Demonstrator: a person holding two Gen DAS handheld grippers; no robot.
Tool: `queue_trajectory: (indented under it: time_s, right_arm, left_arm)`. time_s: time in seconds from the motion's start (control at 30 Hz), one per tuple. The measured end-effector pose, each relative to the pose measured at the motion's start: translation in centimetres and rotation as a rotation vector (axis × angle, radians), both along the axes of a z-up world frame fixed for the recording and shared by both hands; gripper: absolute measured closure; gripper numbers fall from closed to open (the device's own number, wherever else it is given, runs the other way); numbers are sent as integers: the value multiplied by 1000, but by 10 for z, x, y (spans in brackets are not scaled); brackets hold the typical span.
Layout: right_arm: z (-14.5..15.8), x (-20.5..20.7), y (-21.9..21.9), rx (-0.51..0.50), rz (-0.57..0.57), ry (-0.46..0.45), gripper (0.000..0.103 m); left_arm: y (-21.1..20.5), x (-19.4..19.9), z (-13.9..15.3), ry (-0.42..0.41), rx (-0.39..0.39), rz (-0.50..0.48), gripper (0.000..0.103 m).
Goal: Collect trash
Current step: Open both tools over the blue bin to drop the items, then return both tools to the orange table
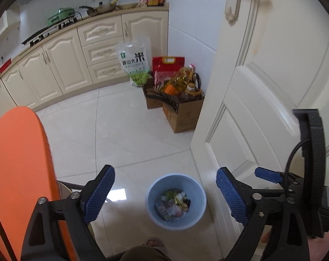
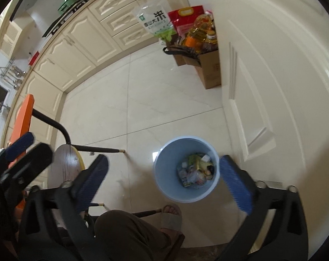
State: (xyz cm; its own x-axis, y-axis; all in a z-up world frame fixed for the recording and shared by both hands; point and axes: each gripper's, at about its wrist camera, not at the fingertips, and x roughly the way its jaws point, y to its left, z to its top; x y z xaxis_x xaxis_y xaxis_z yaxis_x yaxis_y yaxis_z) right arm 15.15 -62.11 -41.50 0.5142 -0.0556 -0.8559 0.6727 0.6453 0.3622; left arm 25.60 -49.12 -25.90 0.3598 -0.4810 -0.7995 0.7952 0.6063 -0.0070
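Observation:
A light blue trash bin [image 1: 194,187] stands on the tiled floor beside the white door, with several wrappers and scraps of trash [image 1: 174,204] inside. It also shows in the right wrist view [image 2: 164,169], with the trash [image 2: 196,169] in its bottom. My left gripper [image 1: 165,193] is open and empty, held high above the bin. My right gripper [image 2: 164,180] is open and empty, also above the bin. The right gripper shows at the right edge of the left wrist view [image 1: 273,174].
A white door [image 1: 262,87] stands open on the right. Cardboard boxes [image 1: 184,113] with oil bottles and rice bags sit against the wall. An orange table top [image 1: 16,163] and a dark-legged chair [image 2: 64,163] are at left. My sandalled foot [image 2: 172,215] is near the bin.

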Motion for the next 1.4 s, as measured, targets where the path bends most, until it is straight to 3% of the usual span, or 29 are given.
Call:
queue_trajectory:
  time_s: [0.1, 0.3, 0.63, 1.17, 1.4]
  right_arm:
    - [11, -4, 3, -12, -13, -6, 0]
    - [44, -8, 18, -45, -10, -53, 0]
    - [126, 5, 78, -140, 71, -188, 0]
    - [240, 52, 249, -304, 328, -376, 0]
    - [265, 73, 324, -359, 441, -422, 0]
  left_arm:
    - [16, -10, 12, -14, -27, -8, 1]
    - [68, -29, 40, -44, -92, 15, 1]
    - [189, -61, 85, -119, -210, 124, 1]
    - [403, -138, 128, -264, -360, 443, 1]
    - [482, -176, 134, -296, -399, 584, 1]
